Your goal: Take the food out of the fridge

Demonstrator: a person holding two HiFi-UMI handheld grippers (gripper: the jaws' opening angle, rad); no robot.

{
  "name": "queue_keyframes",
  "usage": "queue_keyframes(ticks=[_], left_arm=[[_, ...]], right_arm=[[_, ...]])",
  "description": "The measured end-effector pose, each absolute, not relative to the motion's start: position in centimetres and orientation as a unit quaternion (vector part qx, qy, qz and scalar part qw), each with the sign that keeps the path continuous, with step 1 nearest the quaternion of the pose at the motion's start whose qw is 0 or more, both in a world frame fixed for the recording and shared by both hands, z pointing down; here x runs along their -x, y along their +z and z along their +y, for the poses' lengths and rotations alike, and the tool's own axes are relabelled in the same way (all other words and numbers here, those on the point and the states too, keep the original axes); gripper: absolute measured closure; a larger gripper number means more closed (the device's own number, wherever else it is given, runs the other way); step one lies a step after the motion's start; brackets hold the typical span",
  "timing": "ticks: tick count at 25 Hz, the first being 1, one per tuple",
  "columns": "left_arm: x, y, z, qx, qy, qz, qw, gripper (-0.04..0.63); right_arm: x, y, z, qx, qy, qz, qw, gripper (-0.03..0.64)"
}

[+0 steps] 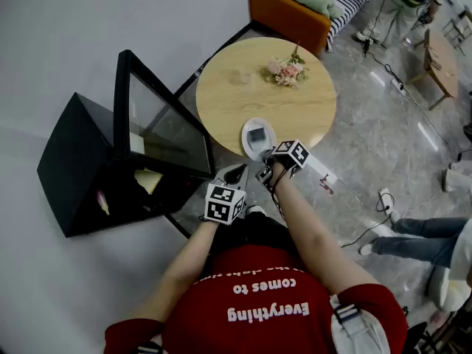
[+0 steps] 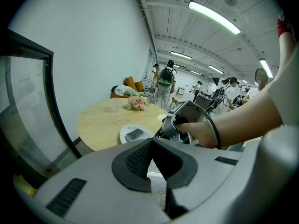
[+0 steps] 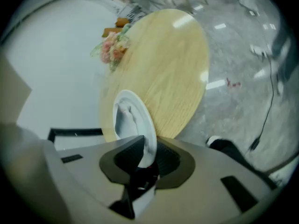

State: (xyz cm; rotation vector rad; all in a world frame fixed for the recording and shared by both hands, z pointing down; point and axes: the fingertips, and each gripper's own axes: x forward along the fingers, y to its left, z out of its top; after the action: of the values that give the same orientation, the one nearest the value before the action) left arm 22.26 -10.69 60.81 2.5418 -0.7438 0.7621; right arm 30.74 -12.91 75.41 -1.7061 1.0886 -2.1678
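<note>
Sitting on a white plate (image 1: 248, 143), the food (image 1: 256, 134) reads as a greyish block, already out of the fridge (image 1: 74, 153). The plate lies on the round wooden table (image 1: 236, 87), at the table's near edge.

Right tongs (image 1: 265, 156): clamped on the plate's near rim, which fills the gap between the pads in the right gripper view. Left tongs (image 1: 237, 172): jaws together, nothing in them, hanging just off the table's near edge and apart from the plate.

Risks, as I judge them:
- Plate is so close to the table's edge that it may tip or slide off on release. A pad dragging the rim on withdrawal would do it.
- Tilting the rim while letting go could slide the food across the plate.

Around:
- Fridge stands left of the table. Its glass door (image 1: 162, 131) is swung open toward the table, close to the left tongs, so a careless reach back could knock it.
- A yellow item (image 1: 147, 180) shows inside, so the fridge may hold more.
- Flowers (image 1: 286, 71) sit on the table's far side, well clear of the plate.
- Cable (image 1: 369, 228) and a person's legs (image 1: 420, 236) lie on the floor right of the table, not in the way.
</note>
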Motion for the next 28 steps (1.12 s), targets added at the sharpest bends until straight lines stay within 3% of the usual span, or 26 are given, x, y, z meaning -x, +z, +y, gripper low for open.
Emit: queue_keyframes(ticks=[4,10,14,16,20,28], left_arm=[[-22.5,60.9,-10.2,-0.906,0.275,-0.260,0.191,0.589],[-22.9,60.7,-10.5,-0.908,0.273,-0.257,0.188,0.589],[-23.1,60.4,-10.8,-0.908,0.268,-0.259,0.192,0.589],[-23.3,60.3,-11.0,-0.908,0.266,-0.262,0.191,0.589],[-23.7,60.0,-11.3,-0.909,0.261,-0.265,0.187,0.589],[-24.7,59.8,-10.8,-0.915,0.262,-0.247,0.179,0.589]], right_arm=[[-31.4,74.5,-13.1,0.620,-0.625,0.458,-0.121,0.523],[-32.6,74.8,-13.2,0.630,-0.563,0.481,-0.233,0.469],[-33.8,71.8,-13.0,0.672,-0.523,0.485,-0.201,0.484],[-33.6,69.3,-13.1,0.679,-0.513,0.509,-0.125,0.586],[-32.1,65.5,-13.2,0.641,-0.511,0.572,-0.002,0.606],[-30.5,64.9,-11.2,0.619,-0.497,0.607,-0.024,0.606]])
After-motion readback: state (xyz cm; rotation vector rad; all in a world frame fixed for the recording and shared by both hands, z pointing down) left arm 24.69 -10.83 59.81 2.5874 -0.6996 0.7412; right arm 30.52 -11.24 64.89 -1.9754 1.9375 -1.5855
